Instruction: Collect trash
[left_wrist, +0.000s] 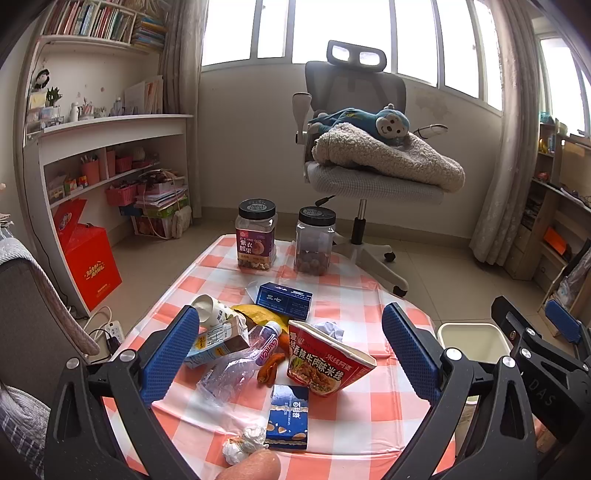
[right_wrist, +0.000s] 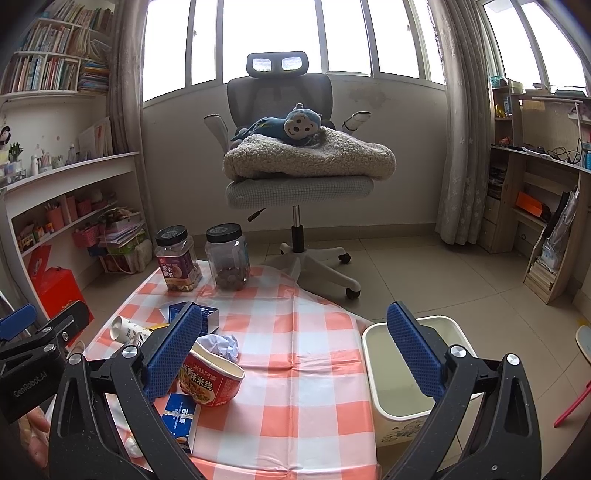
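Trash lies on a low table with a red-checked cloth (left_wrist: 343, 424): a red noodle cup (left_wrist: 325, 365) on its side with a paper ball (left_wrist: 328, 328) by its mouth, a crushed clear bottle (left_wrist: 236, 365), a milk carton (left_wrist: 218, 339), a paper cup (left_wrist: 210, 308), two blue boxes (left_wrist: 284, 299) (left_wrist: 288, 417), orange peel (left_wrist: 271, 365) and a small wrapper wad (left_wrist: 245, 443). A cream trash bin (right_wrist: 406, 373) stands on the floor right of the table. My left gripper (left_wrist: 291, 350) is open above the pile. My right gripper (right_wrist: 295, 350) is open above the table's right edge, empty.
Two black-lidded snack jars (left_wrist: 256, 236) (left_wrist: 314, 243) stand at the table's far edge. An office chair (right_wrist: 299, 177) with a blanket and plush monkey is beyond it. Shelves line both walls. A red gift box (left_wrist: 88, 266) sits on the floor at left.
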